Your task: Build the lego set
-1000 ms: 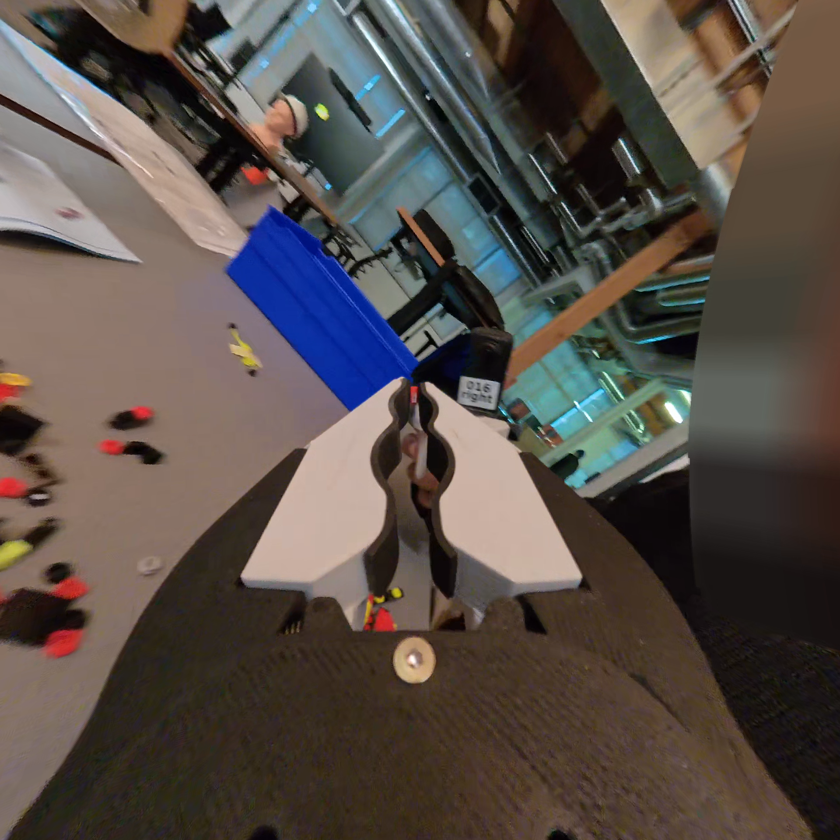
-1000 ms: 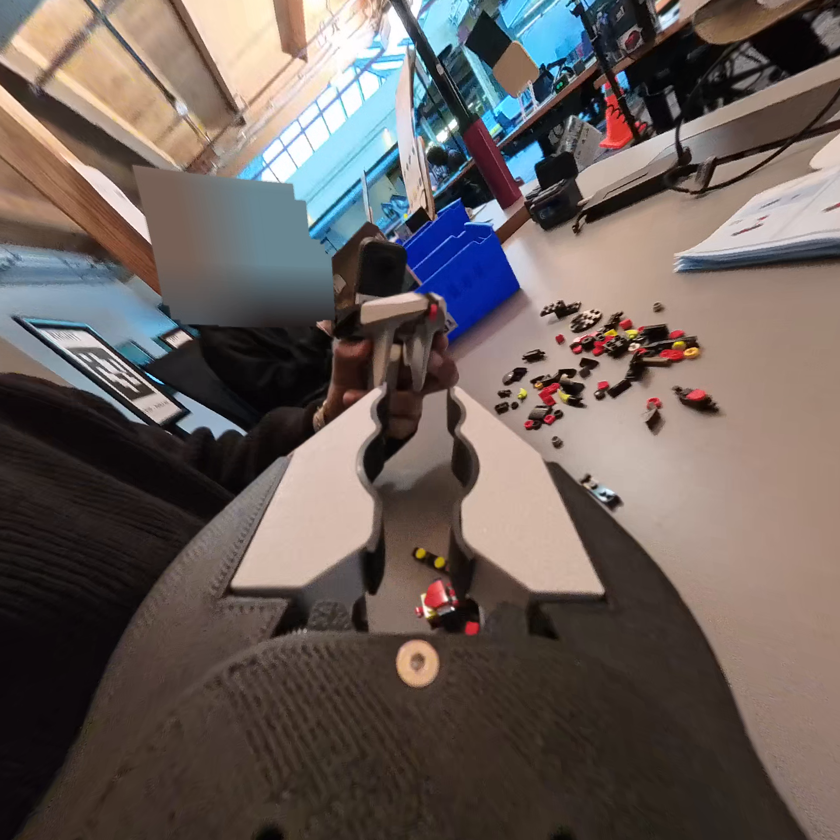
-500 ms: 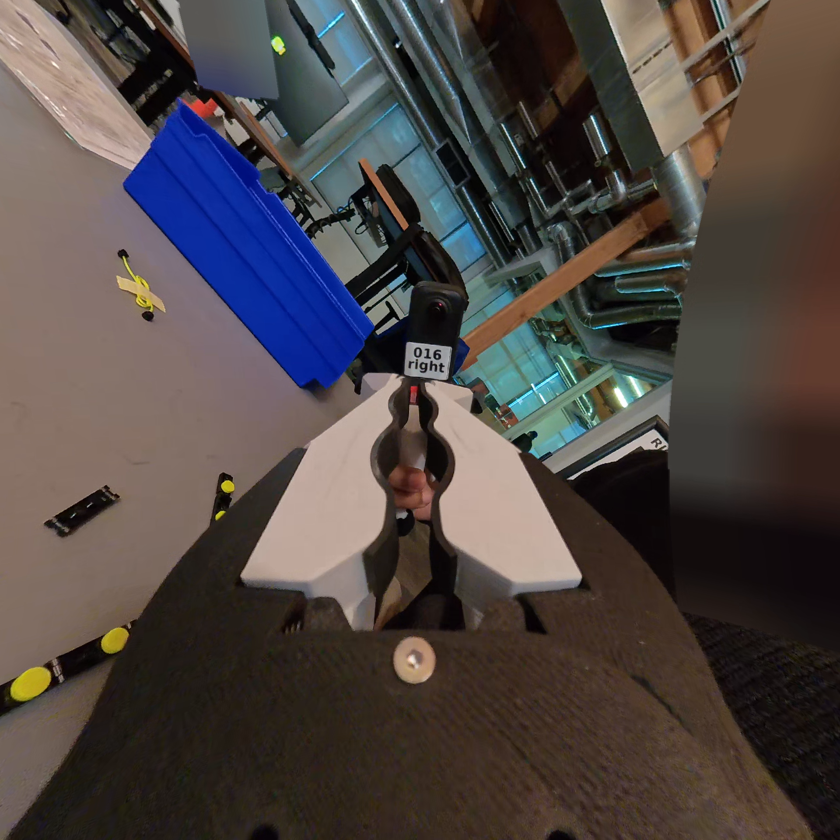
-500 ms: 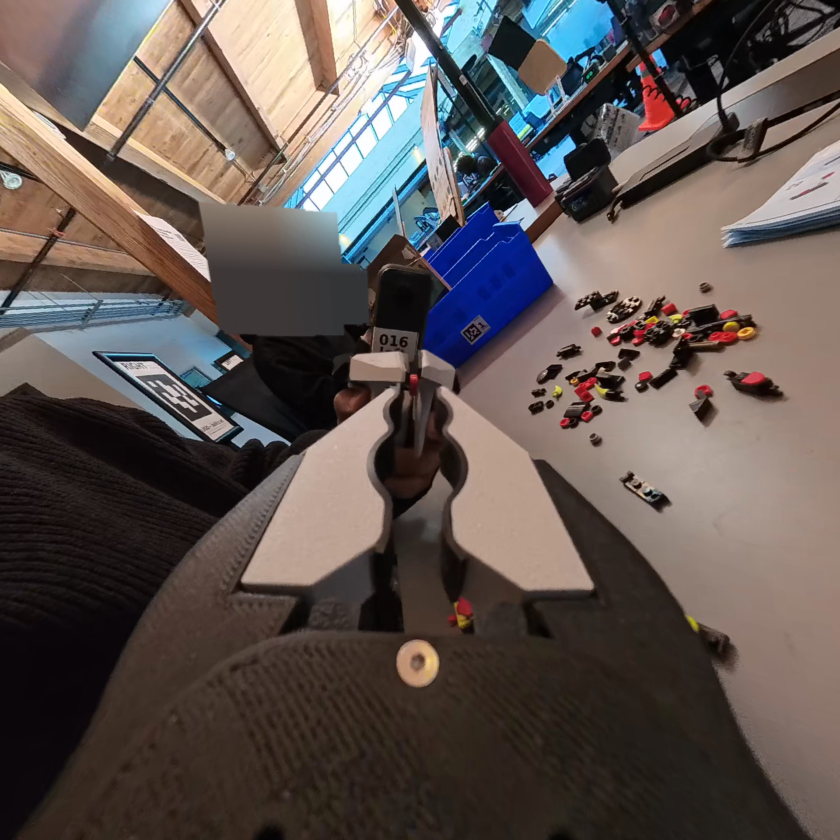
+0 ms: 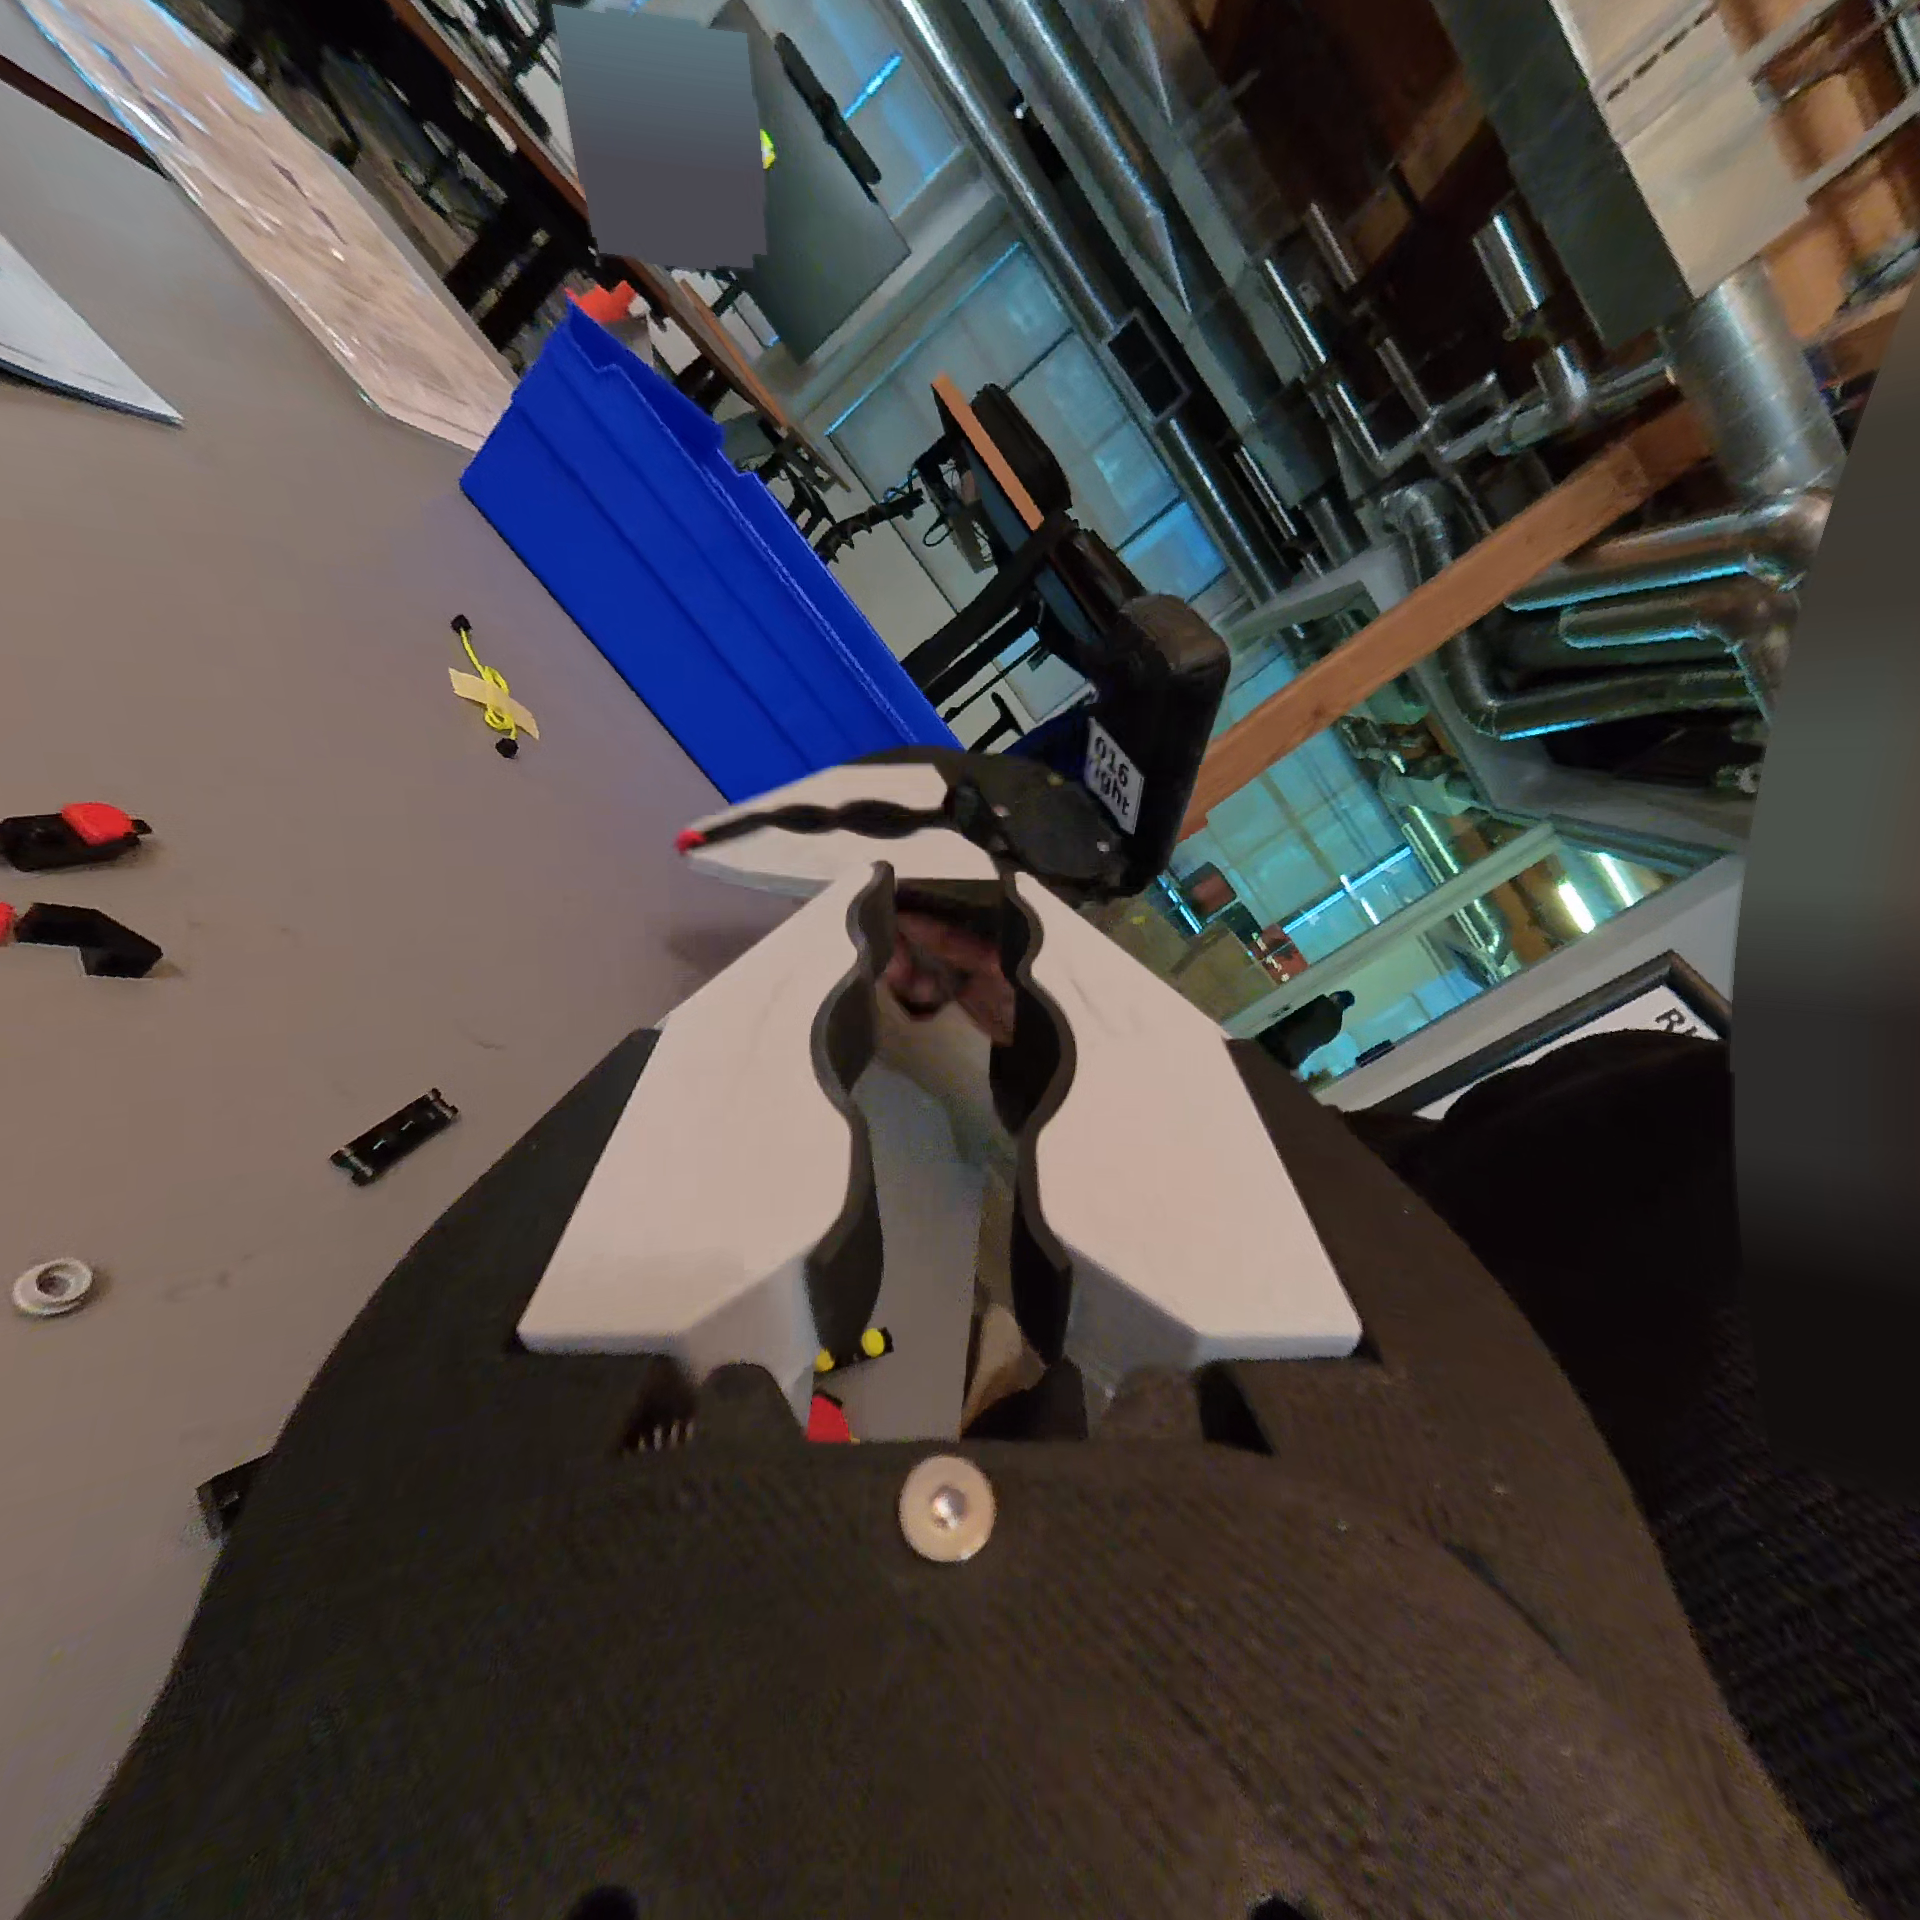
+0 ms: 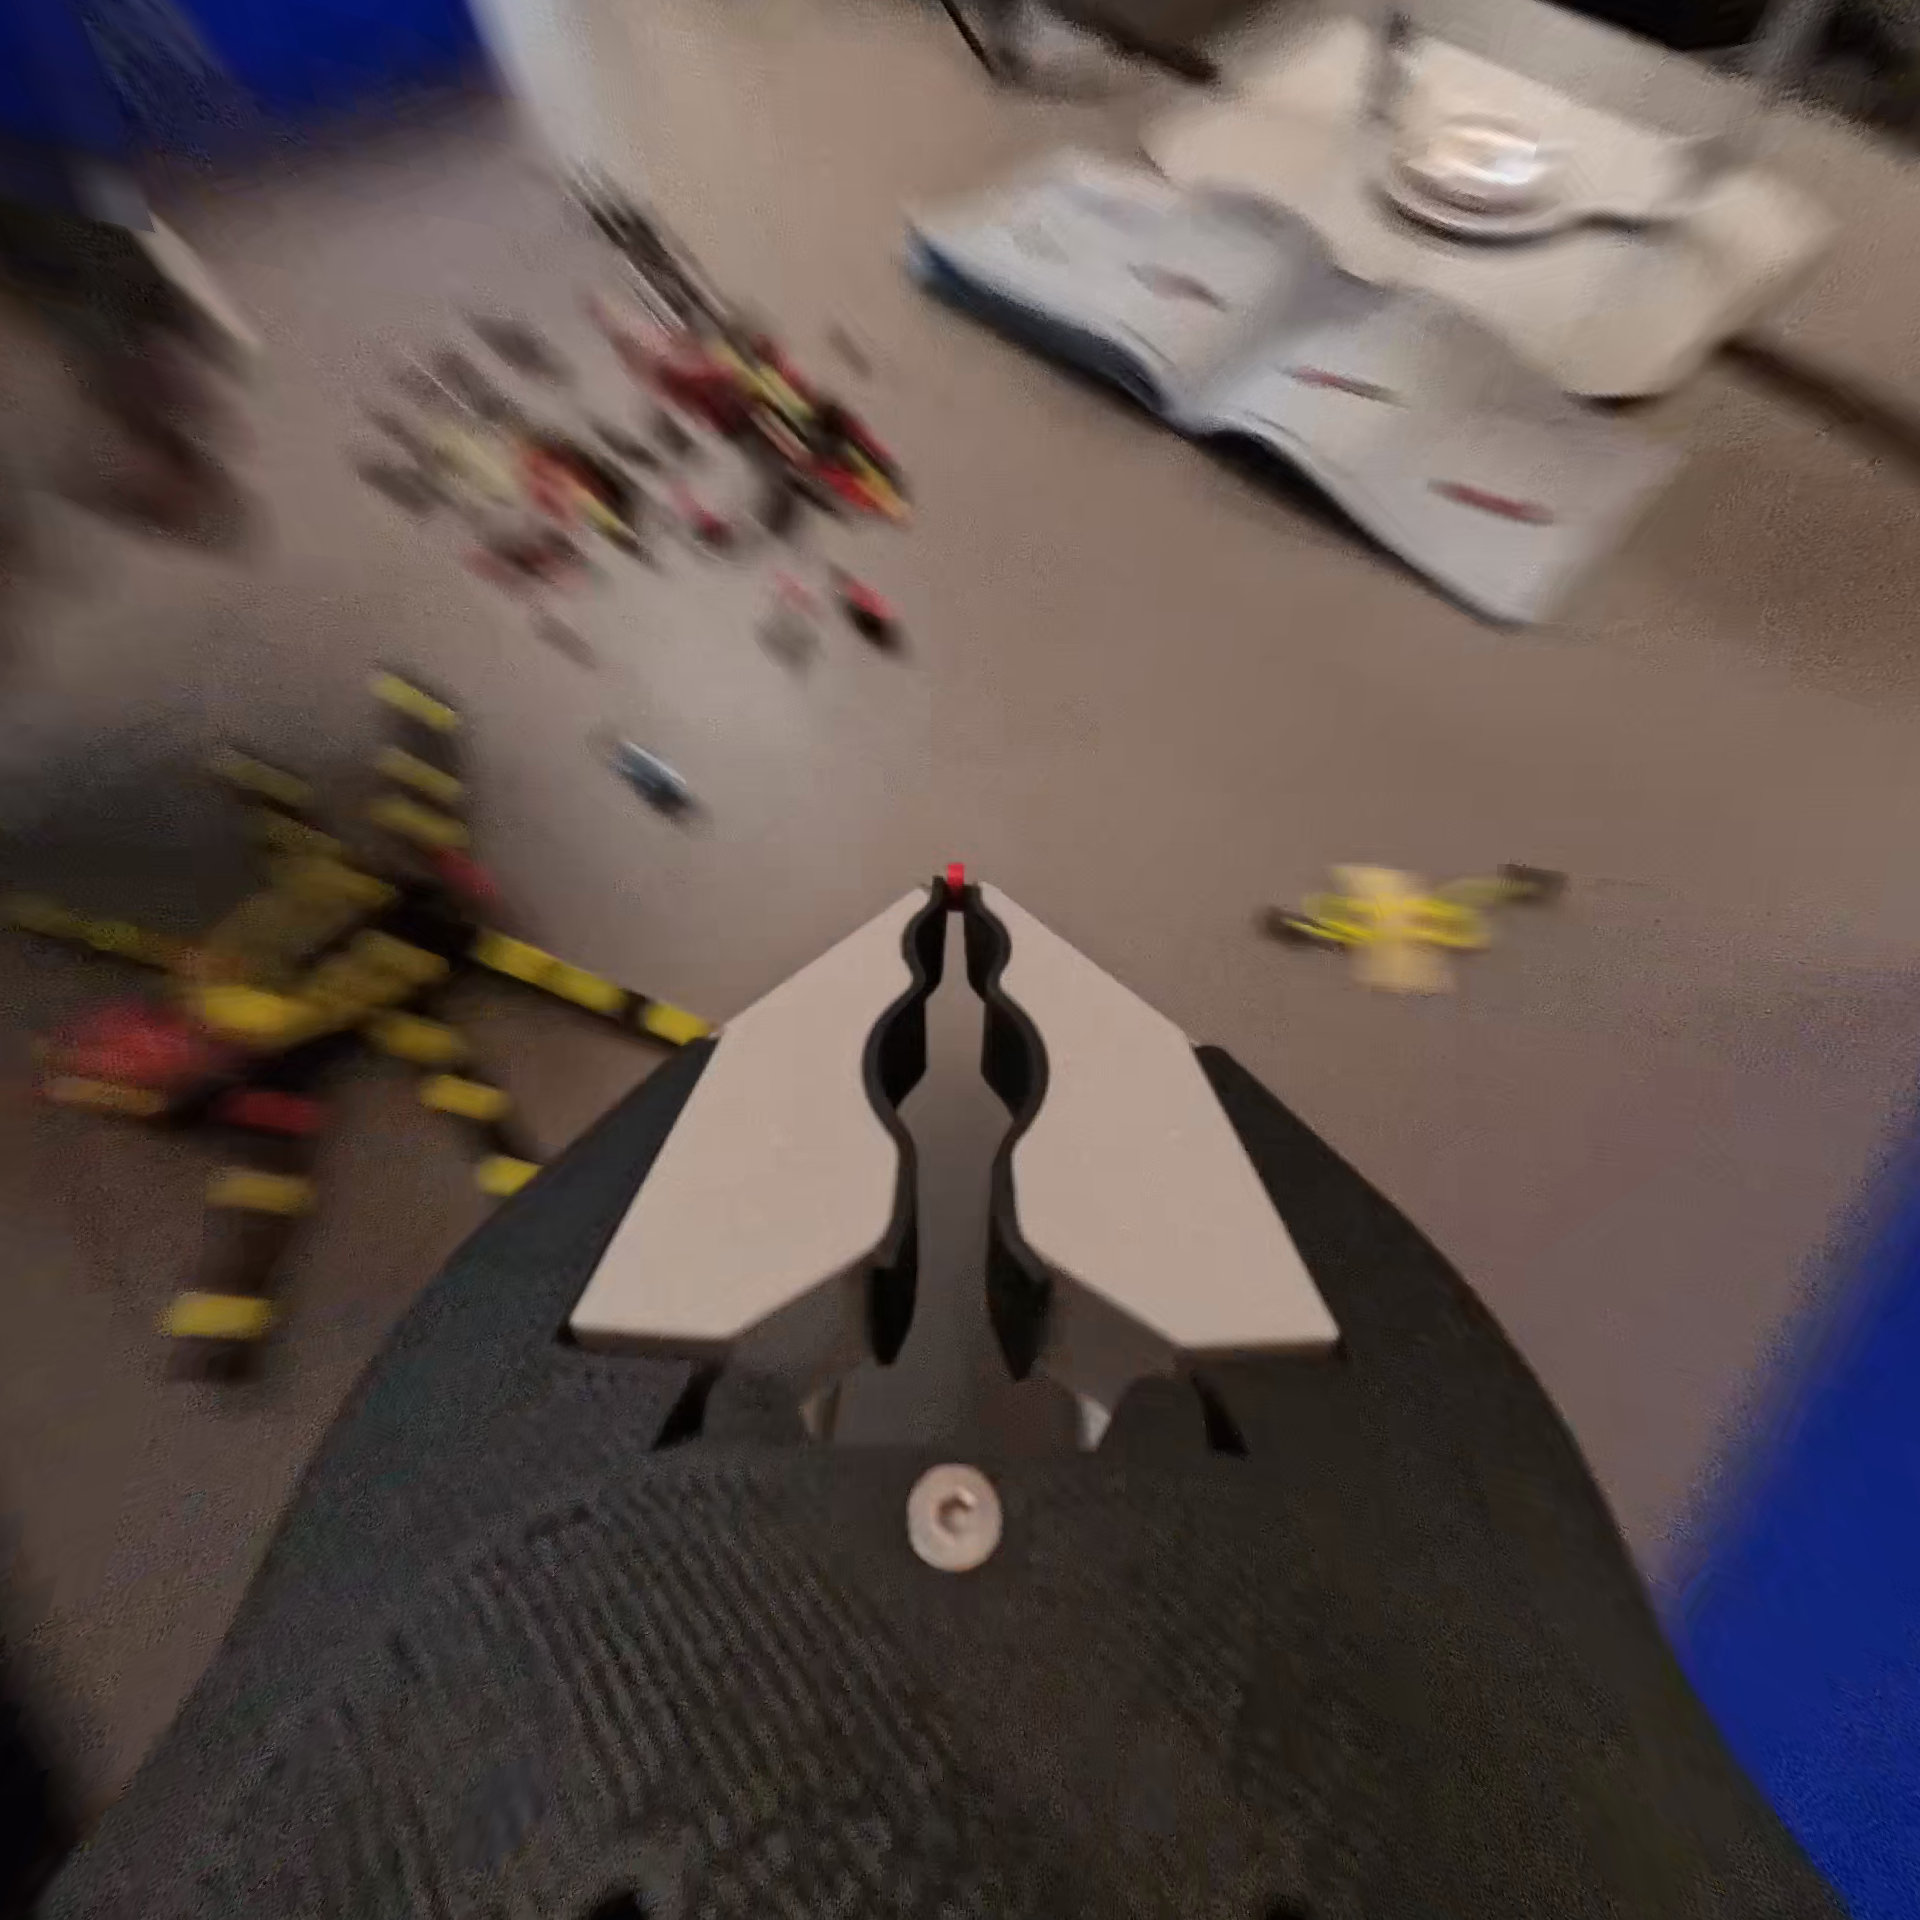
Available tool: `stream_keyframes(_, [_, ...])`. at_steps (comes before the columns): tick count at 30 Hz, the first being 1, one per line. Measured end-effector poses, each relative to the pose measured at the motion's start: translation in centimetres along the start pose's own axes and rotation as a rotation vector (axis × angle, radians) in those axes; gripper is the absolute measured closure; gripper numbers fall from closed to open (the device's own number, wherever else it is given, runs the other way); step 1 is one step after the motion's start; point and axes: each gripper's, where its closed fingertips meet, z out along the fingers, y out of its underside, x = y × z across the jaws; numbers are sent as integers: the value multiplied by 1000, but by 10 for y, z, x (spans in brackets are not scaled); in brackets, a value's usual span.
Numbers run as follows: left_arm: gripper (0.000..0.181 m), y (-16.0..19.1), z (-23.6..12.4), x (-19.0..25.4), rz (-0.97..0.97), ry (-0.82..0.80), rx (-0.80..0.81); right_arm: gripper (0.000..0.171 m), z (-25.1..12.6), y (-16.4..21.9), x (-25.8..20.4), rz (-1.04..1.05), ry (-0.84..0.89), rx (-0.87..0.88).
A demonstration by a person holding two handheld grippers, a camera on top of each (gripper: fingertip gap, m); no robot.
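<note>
My left gripper (image 5: 945, 883) is open, with nothing between its pads. Just beyond its tips my right gripper (image 5: 694, 840) lies sideways, shut on a tiny red lego piece (image 5: 686, 840). In the blurred right wrist view the right gripper (image 6: 951, 902) is shut on that red piece (image 6: 953, 876), which pokes out at the tips above the grey table (image 6: 1247, 779). A partly built black, yellow and red model (image 6: 270, 987) lies to the left. Loose black, red and yellow pieces (image 6: 675, 447) lie farther back.
A blue bin (image 5: 675, 561) stands at the table's far side. A yellow string with tape (image 5: 494, 696), a black plate (image 5: 395, 1135), black and red pieces (image 5: 73, 831) and a grey ring (image 5: 52, 1286) lie on the table. An open booklet (image 6: 1299, 343) lies at the back right.
The left gripper held the tiny red piece. The right gripper shut on it, then the left opened and let go. The right gripper has swung away fast over the table with the piece.
</note>
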Motion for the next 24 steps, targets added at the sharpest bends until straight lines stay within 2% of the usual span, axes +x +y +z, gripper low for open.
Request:
stream_keyframes(2, [163, 5, 1, -1, 20, -9, -30, 170, -1, 27, 33, -227, 227, -189])
stream_keyframes(5, [163, 13, 0, -7, 84, -42, -84, 170, 8, 54, 29, -311, 233, -344])
stream_keyframes(10, [164, 14, -8, -23, 193, -117, -137, 170, 15, 44, 11, -277, 162, -289])
stream_keyframes(18, [165, 11, -11, -24, 143, -107, -126, 161, 18, 38, -14, -178, 1, -203])
stream_keyframes(24, [167, 2, -15, -30, 122, -126, -93, 161, 12, 32, -2, -65, -33, -132])
